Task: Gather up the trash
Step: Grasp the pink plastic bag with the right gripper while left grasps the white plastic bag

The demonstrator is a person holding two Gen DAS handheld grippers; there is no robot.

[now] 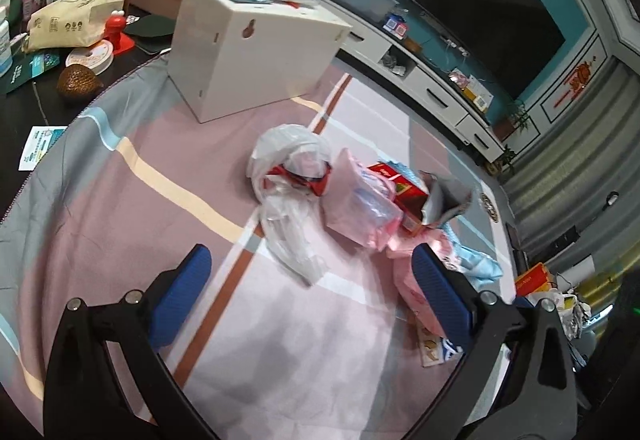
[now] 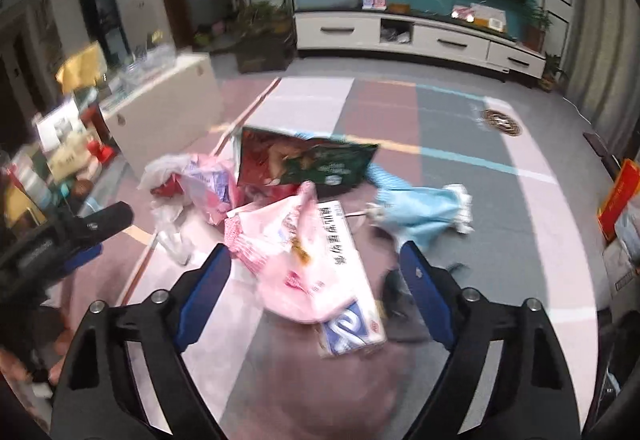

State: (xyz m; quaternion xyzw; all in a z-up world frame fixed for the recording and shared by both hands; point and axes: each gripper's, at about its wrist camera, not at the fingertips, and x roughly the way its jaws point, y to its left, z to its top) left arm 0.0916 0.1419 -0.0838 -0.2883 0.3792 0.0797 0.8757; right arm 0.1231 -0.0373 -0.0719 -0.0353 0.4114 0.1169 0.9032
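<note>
**Both claws spread wide over the trash heap**

Our right claw (image 2: 316,272) hangs released, its blue pads far apart, with a pink wrapper (image 2: 296,264) and a white-and-blue flat box (image 2: 352,296) lying between and just ahead of the fingers; neither pad touches them. Beyond those sits a red-and-green carton (image 2: 308,163), tipped on its side, and to the right of it a crumpled light-blue cloth (image 2: 424,207).

Our left claw (image 1: 312,272) is likewise released and holds nothing. Straight ahead of it lies a clear plastic bag (image 1: 288,175) with red print, touching a pink bag (image 1: 360,199) and a red box (image 1: 404,187) further right. Its right pad overlaps pink wrapping at the heap's near edge; we cannot tell whether they touch.

All of it rests on a pink, grey and white patterned cloth (image 1: 120,199). Farther ahead of the left claw stands a white box (image 1: 248,51); a TV cabinet (image 2: 420,35) lies well beyond.
</note>
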